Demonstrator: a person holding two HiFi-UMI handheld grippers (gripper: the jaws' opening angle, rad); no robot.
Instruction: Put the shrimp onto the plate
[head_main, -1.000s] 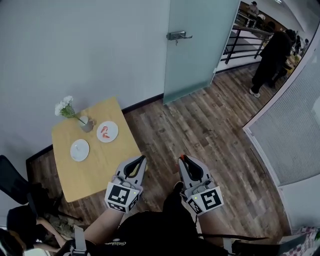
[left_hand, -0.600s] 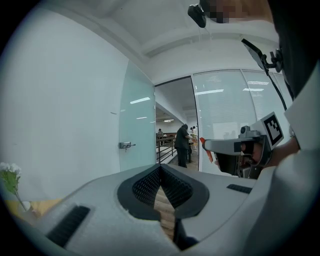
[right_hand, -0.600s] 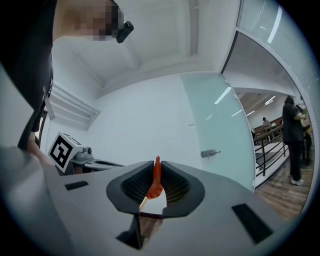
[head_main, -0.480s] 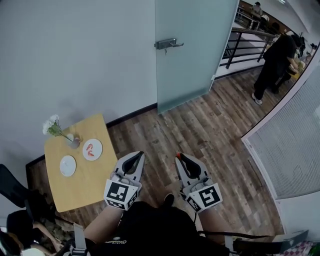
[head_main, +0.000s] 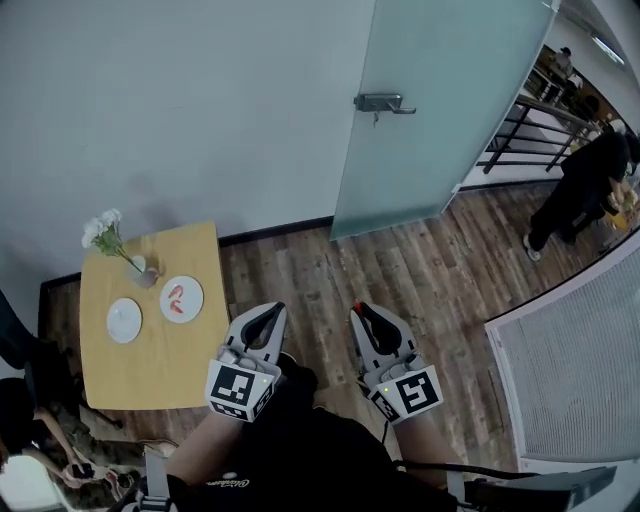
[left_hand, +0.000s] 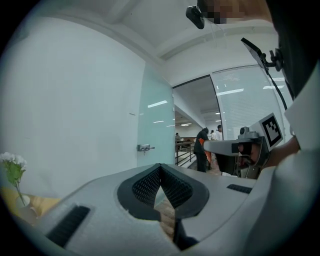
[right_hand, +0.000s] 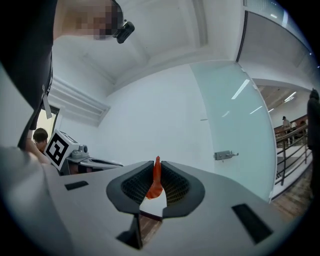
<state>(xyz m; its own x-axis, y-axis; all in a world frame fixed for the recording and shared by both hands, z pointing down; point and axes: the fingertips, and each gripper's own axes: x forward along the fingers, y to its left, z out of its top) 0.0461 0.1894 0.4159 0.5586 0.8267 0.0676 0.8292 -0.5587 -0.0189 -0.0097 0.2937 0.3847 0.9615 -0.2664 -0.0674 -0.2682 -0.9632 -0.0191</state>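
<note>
A small wooden table (head_main: 150, 355) stands against the wall at the left of the head view. On it are a white plate (head_main: 188, 310) with red shrimp (head_main: 177, 297) and a bare white plate (head_main: 124, 320). Both grippers hang over the wood floor, apart from the table. My right gripper (head_main: 361, 310) is shut on an orange-red shrimp (right_hand: 155, 181), which stands upright between the jaws (right_hand: 156, 167). My left gripper (head_main: 273, 310) is shut with nothing in it, and its tips meet (left_hand: 160, 168).
A vase of white flowers (head_main: 105, 232) stands at the table's back edge. A frosted glass door (head_main: 440, 100) with a metal handle is ahead. A person (head_main: 580, 190) stands by a railing at far right. Another person sits at bottom left (head_main: 20, 420).
The head view has swung, so the table and door sit differently in the picture. Both grippers keep their place before the body, the right one still shut on the shrimp.
</note>
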